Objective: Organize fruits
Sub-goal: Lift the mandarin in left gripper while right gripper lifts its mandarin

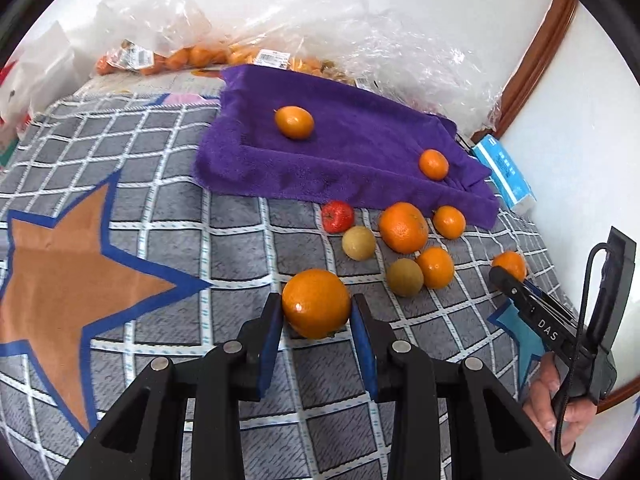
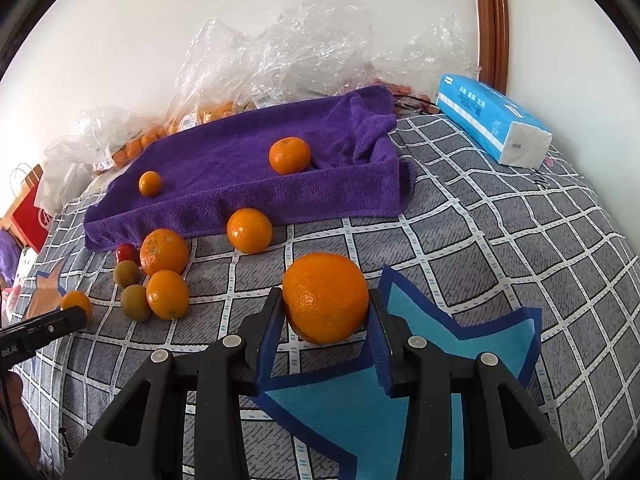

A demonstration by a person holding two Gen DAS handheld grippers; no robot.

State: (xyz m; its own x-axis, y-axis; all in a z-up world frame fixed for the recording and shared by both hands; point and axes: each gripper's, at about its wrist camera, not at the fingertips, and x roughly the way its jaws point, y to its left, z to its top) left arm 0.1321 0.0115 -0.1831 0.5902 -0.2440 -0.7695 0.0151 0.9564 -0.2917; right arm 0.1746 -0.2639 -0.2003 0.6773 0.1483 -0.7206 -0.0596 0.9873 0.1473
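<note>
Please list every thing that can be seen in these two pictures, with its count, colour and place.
held oranges: two, orange, one in each gripper
oranges on towel: two, orange
loose oranges: four, orange, on the blanket before the towel
brownish round fruits: two, among the loose oranges
red fruit: one, at the towel's edge
purple towel: one, draped over a tray shape
plastic bags: several, clear, by the wall, holding fruit
tissue pack: one, blue and white
checked blanket: one, grey
left gripper: black, shut on orange
right gripper: black, shut on orange

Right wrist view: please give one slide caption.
Right gripper holds an orange above the checked bedcover, near the purple towel tray.
</note>
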